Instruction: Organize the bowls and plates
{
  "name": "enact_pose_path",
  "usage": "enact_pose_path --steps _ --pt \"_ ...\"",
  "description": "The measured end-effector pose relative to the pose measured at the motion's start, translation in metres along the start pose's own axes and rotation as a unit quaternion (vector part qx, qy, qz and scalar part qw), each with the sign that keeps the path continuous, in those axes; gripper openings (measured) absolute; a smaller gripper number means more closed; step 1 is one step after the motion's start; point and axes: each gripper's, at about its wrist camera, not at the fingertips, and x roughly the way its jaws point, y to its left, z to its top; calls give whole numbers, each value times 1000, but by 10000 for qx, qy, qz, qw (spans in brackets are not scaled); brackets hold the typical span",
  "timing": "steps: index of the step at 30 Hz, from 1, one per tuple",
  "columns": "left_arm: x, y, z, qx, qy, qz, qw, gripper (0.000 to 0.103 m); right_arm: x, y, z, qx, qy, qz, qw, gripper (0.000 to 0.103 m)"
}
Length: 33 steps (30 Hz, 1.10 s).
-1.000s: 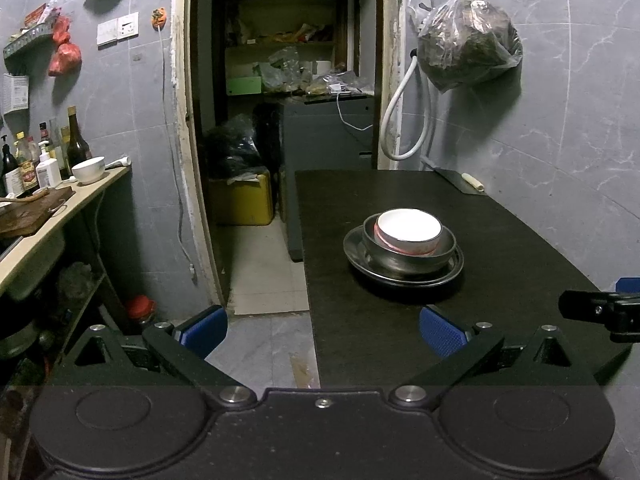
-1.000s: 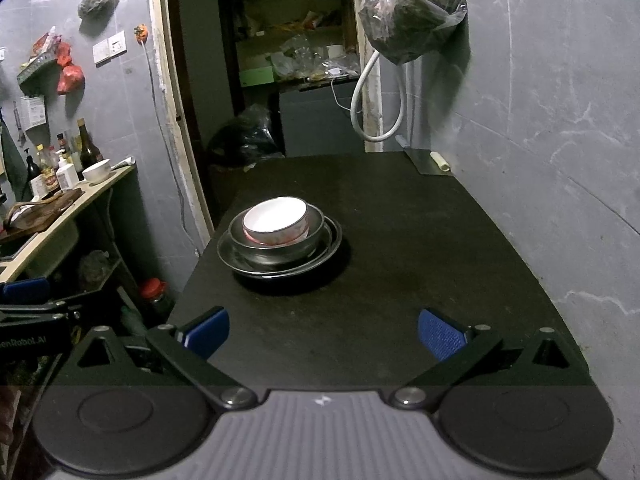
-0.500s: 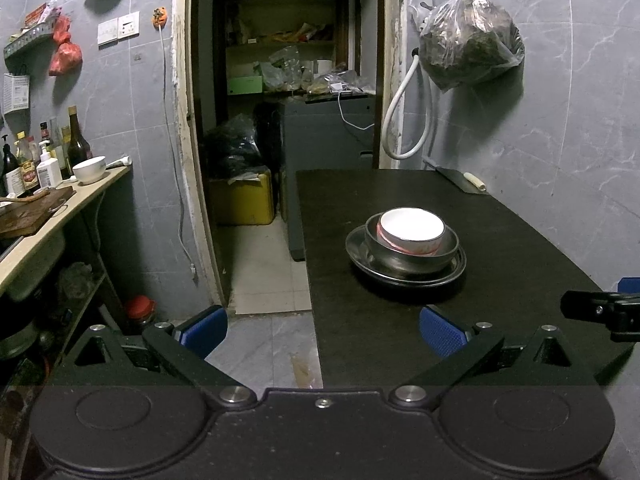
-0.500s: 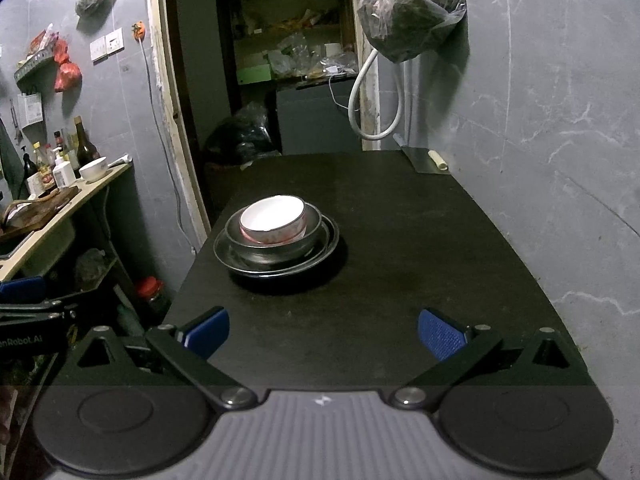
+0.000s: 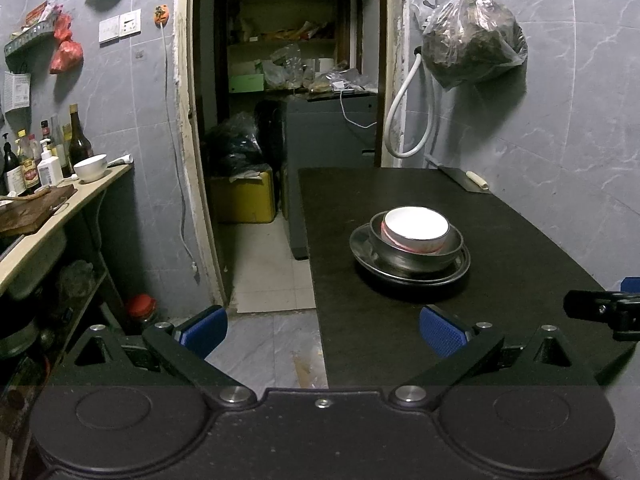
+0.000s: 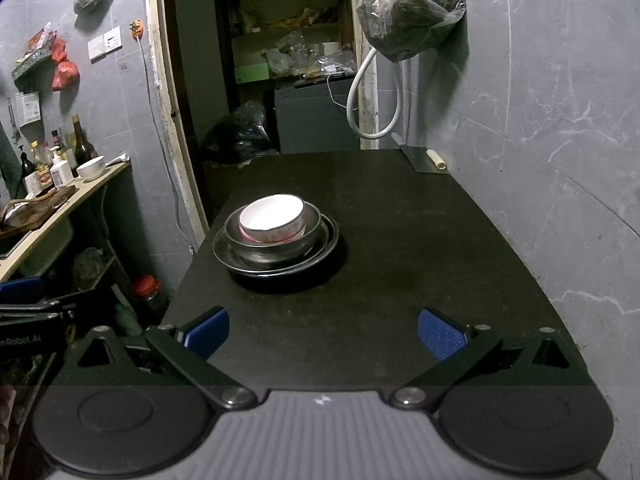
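A white bowl sits inside a steel bowl, which rests on a steel plate on the black table. My left gripper hangs open near the table's near left corner, short of the stack, with nothing between its blue pads. My right gripper is open too, over the table's near edge, the stack ahead and to its left. The right gripper's tip shows at the left wrist view's right edge.
A wall runs along the table's right side, with a hanging bag and white hose. A knife lies at the table's far right. Left is a counter with bottles and a white bowl. A doorway opens behind.
Both grippers drifted slightly; the stack sits a touch further right in the left wrist view and further left in the right wrist view. Nothing was gripped or released.
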Motion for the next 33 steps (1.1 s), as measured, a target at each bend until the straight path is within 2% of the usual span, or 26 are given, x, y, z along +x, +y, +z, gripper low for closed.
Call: enact_pose_path --steps 12,33 --pt "6 11 1 -202 122 153 9996 102 2 2 1 -13 24 -23 10000 103" --pt "10 15 3 -129 72 -91 9998 102 7 8 4 45 27 -187 9998 103"
